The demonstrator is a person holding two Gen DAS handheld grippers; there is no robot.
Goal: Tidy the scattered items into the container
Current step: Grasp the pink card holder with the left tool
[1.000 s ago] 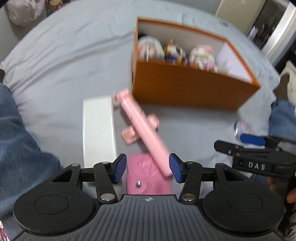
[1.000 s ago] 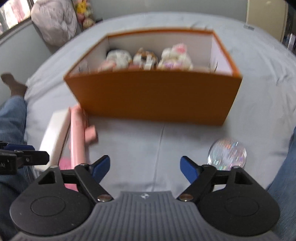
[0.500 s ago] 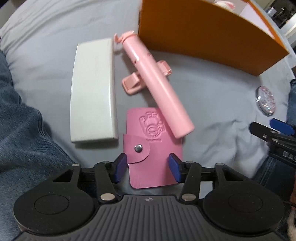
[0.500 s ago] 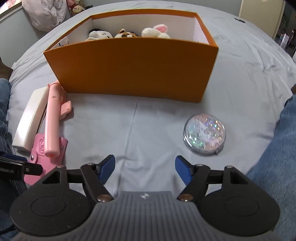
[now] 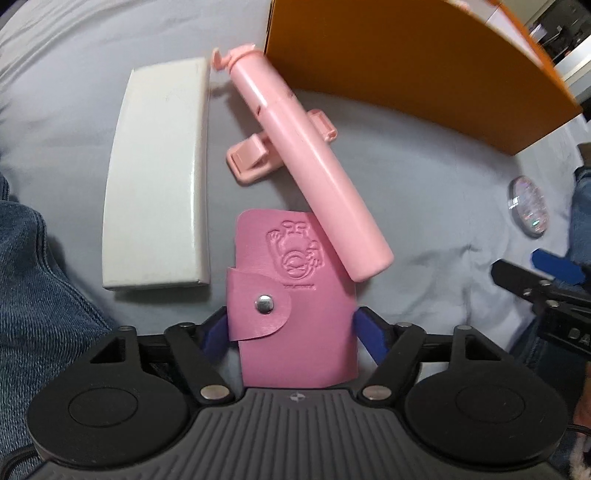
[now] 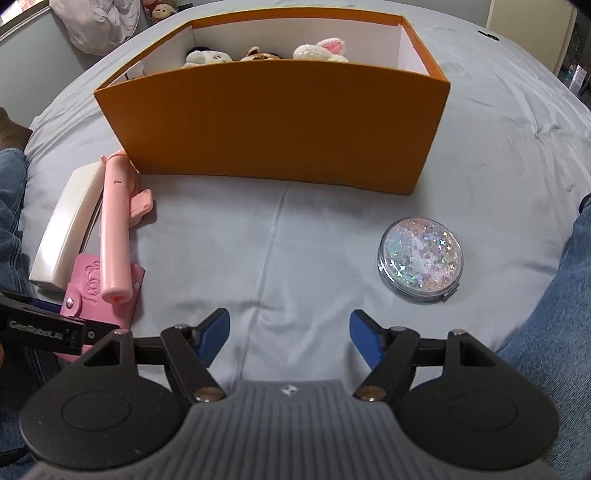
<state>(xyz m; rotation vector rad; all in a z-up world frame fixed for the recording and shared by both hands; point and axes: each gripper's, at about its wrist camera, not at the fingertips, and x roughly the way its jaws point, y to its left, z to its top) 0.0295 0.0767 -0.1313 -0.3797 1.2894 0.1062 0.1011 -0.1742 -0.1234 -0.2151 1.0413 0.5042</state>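
A pink snap wallet [image 5: 295,295] lies on the grey sheet, its near half between the fingers of my open left gripper [image 5: 291,332]; whether the pads touch it I cannot tell. A pink selfie stick [image 5: 306,162] rests across the wallet's far corner. A white box [image 5: 159,177] lies to the left. The orange container [image 6: 280,122] holds plush toys [image 6: 321,50]. A glittery round compact mirror [image 6: 421,264] lies ahead and right of my open, empty right gripper [image 6: 290,334]. The wallet [image 6: 92,288], the stick [image 6: 112,236] and the white box [image 6: 64,229] show at left in the right wrist view.
Jeans-clad legs flank the work area at left [image 5: 37,295] and at right [image 6: 554,332]. A grey plush heap [image 6: 99,22] lies beyond the container. My right gripper shows at the left wrist view's right edge [image 5: 546,288].
My left gripper moved down and forward until the pink wallet sits between its fingers. My right gripper dropped lower and nearer the sheet, bringing the compact mirror closer.
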